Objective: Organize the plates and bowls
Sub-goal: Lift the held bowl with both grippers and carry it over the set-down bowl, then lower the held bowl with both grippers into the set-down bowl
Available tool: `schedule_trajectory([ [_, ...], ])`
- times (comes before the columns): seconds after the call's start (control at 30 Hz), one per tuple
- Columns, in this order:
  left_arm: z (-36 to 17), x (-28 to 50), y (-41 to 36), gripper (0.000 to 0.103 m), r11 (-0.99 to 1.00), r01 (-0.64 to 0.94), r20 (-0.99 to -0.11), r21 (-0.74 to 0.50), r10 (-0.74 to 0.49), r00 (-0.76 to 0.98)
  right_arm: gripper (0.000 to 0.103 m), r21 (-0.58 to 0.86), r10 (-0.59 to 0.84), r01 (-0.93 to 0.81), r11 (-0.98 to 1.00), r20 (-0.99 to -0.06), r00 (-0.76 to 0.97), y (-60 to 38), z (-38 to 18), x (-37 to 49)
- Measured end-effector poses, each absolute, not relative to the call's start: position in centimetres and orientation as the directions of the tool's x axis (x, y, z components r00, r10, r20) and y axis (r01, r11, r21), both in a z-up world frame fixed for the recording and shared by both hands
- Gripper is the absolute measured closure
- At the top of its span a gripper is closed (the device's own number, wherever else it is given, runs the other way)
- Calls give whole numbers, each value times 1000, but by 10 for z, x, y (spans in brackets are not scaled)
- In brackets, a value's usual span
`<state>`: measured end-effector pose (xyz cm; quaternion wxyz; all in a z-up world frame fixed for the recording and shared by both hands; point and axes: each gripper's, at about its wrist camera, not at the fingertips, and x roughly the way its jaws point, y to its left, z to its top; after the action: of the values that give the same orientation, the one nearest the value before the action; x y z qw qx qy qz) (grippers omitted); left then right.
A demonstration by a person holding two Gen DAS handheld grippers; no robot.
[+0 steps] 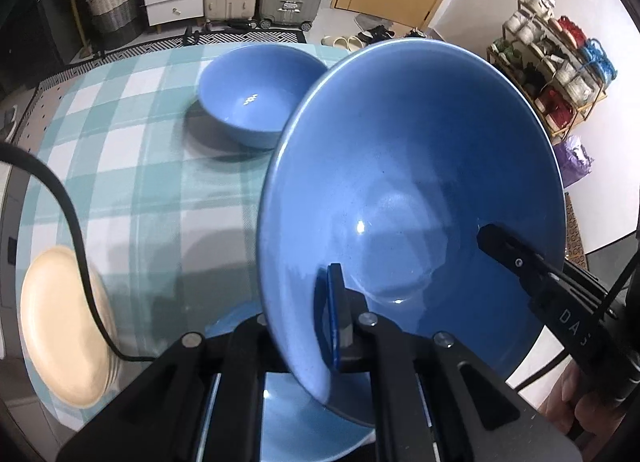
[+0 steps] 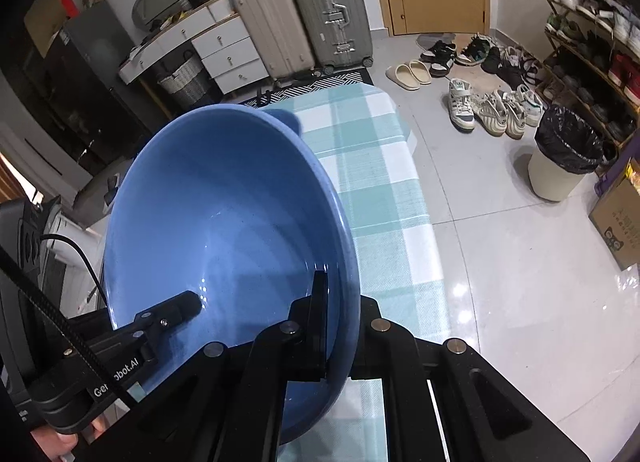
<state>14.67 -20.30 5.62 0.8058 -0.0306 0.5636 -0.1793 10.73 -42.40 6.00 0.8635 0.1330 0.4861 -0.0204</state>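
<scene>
A large blue bowl [image 1: 412, 202] hangs tilted above the checked tablecloth [image 1: 132, 150], held from both sides. My left gripper [image 1: 308, 314] is shut on its left rim, one blue-padded finger [image 1: 334, 302] inside the bowl. My right gripper [image 2: 344, 302] is shut on the opposite rim of the same bowl [image 2: 224, 230]; its inner finger [image 1: 500, 246] shows inside the bowl. A smaller blue bowl [image 1: 256, 90] stands on the table behind. Near the left edge lies a cream plate [image 1: 64, 326]. A blue plate [image 1: 304, 422] lies below the held bowl.
A black cable [image 1: 72, 222] crosses over the cream plate. Beyond the table stand suitcases [image 2: 332, 10], white drawers [image 2: 228, 50] and a woven basket [image 1: 114, 6]. Shoes [image 2: 484, 110], a bin [image 2: 564, 154] and a shoe rack [image 1: 548, 74] are on the right floor.
</scene>
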Motion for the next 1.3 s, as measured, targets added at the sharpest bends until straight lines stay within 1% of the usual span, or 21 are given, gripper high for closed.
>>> schedule_trajectory([
  [0.2,71,123,-171,96,939,231,-888,-254,-321,328,98,191,94,132,973,-842,531,-384,77,81],
  [0.3,76,110,-153,97,942,211,-879,-261,-322,351,98,216,114,126,968,-831,545,-369,84,67],
  [0.4,75,96,-140,97,946,202,-876,-253,-312,366,98,272,162,127,954,-821,547,-360,84,53],
  [0.53,69,81,-122,97,945,181,-876,-273,-322,359,98,269,171,106,957,-822,543,-342,80,34],
  [0.6,66,71,-116,97,948,181,-878,-261,-312,362,98,256,165,97,962,-826,539,-334,79,26],
  [0.77,61,53,-106,97,954,174,-875,-246,-296,383,98,241,165,79,967,-833,527,-318,72,8],
  [0.9,46,48,-101,96,954,164,-884,-253,-296,362,98,247,175,75,966,-841,511,-314,60,1],
  [1.0,36,50,-102,97,951,166,-893,-261,-303,332,98,261,188,82,962,-848,496,-318,49,1],
  [1.3,11,54,-114,96,954,189,-915,-234,-281,290,97,267,202,94,959,-878,434,-328,24,12],
])
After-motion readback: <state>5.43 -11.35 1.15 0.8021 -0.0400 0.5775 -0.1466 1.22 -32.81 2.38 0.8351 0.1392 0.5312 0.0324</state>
